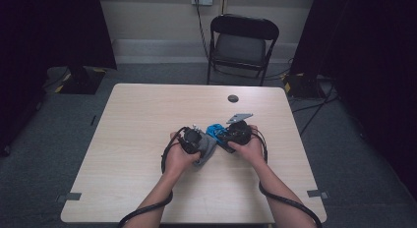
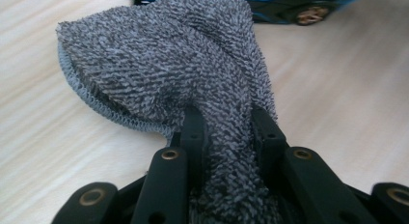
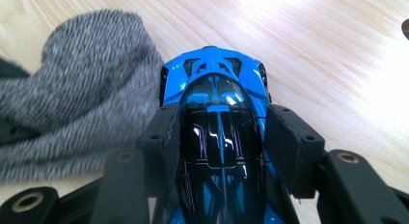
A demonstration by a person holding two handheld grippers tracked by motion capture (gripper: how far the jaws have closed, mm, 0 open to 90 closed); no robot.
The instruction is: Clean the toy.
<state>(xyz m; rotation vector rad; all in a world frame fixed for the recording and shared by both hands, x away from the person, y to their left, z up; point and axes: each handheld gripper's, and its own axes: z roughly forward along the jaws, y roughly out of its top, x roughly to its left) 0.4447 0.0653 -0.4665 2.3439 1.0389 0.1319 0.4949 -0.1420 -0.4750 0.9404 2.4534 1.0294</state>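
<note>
The right gripper [image 3: 219,137] clamps the car [image 3: 219,103] steady while the left gripper [image 2: 226,132], beside it, pinches a cloth [image 2: 159,60] for wiping.

Left gripper [image 1: 193,138] clamped tight, forearm in from bottom edge. Right gripper [image 1: 237,131] jaws part closed, pads gripping; hands close together.

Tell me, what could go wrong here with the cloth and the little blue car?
1. The right claw pinches the glossy car by its sides; wiping pressure might twist it loose.
2. The left claw grips only a bunched fold of the cloth, so the fold could slide out mid-wipe.
3. The two claws sit very close in the high view, so they might bump.
</note>
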